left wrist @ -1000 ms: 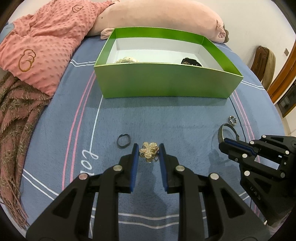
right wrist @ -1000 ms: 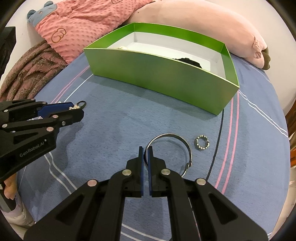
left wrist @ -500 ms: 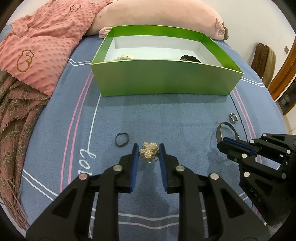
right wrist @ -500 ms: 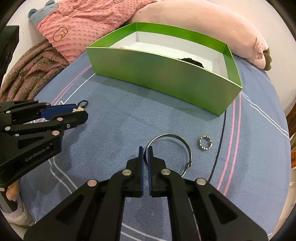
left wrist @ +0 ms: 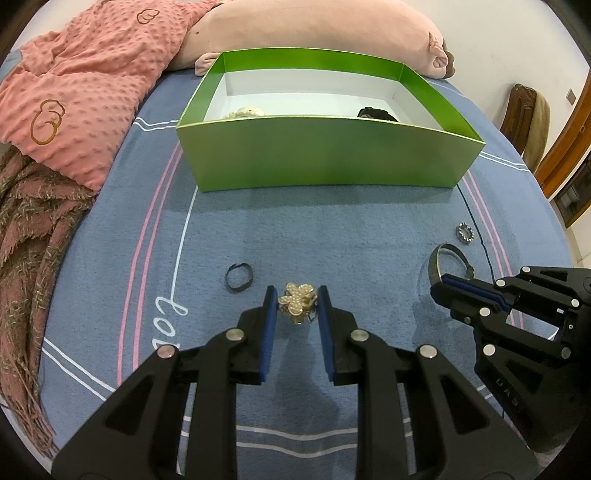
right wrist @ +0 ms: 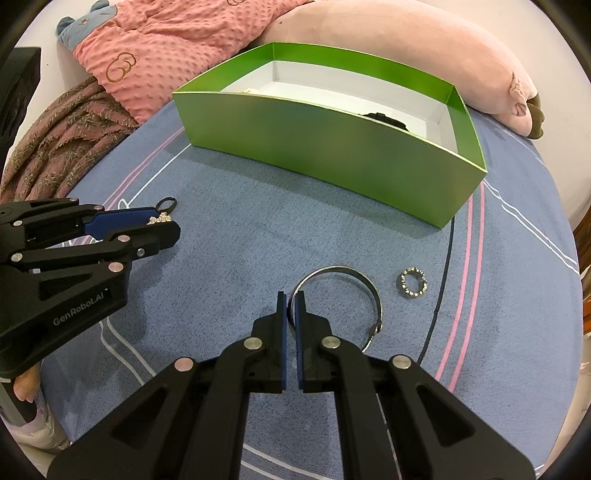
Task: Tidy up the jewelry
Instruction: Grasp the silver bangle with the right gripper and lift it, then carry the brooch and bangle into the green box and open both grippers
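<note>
Box (left wrist: 325, 155) beyond ring (left wrist: 239, 282), bangle (right wrist: 338, 299)

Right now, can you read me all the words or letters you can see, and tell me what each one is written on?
"GenRobot.AI" stands in grey letters on the side of the left claw.
"lo" and one more curly letter, cut off by the same claw, is stitched in white on the blue bedcover.
Faint raised letters on the right claw are too dim to read.
The green box shows no words.

Box (left wrist: 325, 155) sits far end of bedspread (left wrist: 332, 229), pillow (left wrist: 314, 29) behind it. Brooch (left wrist: 297, 301) near centre, small ring (left wrist: 239, 276) just left. Bangle (right wrist: 338, 299) to right, beaded ring (right wrist: 413, 282) just right of bangle. Blanket (left wrist: 85, 85) far left.
</note>
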The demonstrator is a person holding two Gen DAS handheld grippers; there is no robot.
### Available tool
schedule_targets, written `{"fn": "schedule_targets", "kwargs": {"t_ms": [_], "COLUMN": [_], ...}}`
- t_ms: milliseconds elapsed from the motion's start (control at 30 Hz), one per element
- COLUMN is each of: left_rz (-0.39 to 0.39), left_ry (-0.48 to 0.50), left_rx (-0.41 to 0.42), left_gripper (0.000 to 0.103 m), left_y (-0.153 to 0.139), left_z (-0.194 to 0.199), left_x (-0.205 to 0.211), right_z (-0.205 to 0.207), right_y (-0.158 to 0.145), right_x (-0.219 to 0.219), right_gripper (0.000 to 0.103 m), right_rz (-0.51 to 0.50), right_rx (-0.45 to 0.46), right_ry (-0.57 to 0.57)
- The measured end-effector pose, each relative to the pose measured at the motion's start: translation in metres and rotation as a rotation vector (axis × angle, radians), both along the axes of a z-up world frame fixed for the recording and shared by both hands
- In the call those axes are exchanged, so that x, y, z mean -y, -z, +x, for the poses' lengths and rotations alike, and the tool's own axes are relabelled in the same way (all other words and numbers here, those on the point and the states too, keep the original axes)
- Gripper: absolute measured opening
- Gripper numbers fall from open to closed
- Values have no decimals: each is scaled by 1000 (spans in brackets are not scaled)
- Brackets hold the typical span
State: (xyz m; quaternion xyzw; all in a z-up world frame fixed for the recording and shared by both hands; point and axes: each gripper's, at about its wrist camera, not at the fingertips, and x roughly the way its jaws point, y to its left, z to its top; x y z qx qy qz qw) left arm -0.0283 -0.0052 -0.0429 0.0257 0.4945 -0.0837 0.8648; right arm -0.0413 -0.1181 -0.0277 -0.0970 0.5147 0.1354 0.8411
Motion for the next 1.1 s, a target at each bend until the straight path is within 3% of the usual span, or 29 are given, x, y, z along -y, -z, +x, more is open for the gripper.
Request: {"fn": "schedule_targets", "kwargs": {"t_ms": [800, 900, 1100], "left_rz": [2, -8, 5], "left_ry": [5, -6, -35], "left_rx": [3, 24, 114], "left_gripper": [22, 22, 22], "left_y": [-1, -12, -51], "left_z": [-1, 0, 4], "left_x": [3, -1, -15], "right_z": [0, 0, 4], "right_y": [0, -6, -48], "right_x": [1, 4, 17], "right_gripper": [3, 3, 3], "right_rz": [3, 8, 31], "right_rx": [-2, 15, 119], "right_ry": [2, 10, 47]}}
